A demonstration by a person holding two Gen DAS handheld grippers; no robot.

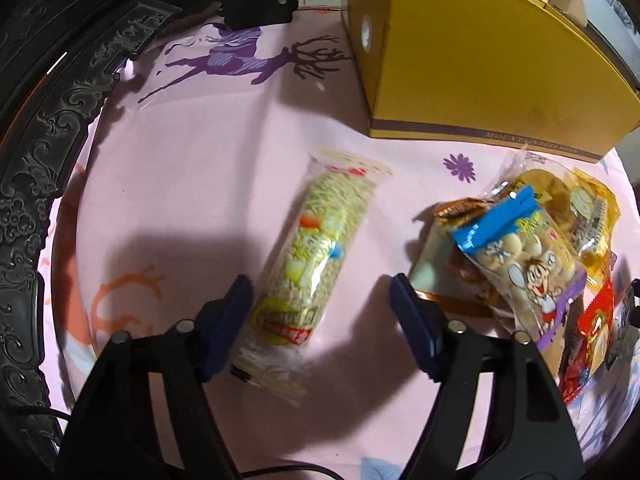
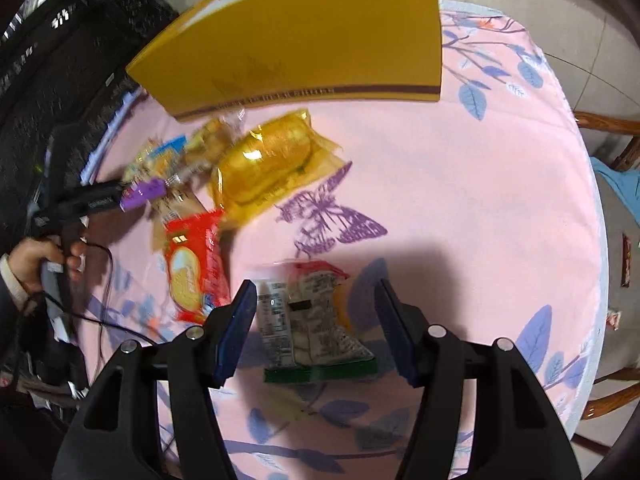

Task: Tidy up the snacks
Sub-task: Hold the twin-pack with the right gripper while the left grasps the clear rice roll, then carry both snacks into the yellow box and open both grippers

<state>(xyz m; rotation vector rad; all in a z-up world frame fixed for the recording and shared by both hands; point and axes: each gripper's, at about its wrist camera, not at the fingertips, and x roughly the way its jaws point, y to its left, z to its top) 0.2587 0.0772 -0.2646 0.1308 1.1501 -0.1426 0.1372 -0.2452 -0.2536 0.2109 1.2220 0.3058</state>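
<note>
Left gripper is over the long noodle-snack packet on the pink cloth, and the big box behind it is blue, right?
Not quite: the big cardboard box is yellow, as the left wrist view shows. The left gripper is indeed over the long noodle-snack packet on the pink cloth.

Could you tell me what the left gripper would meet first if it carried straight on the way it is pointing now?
Most likely the long noodle snack pack lying on the pink tablecloth. The left gripper has its jaws open around the pack's near end; depth is uncertain.
</note>
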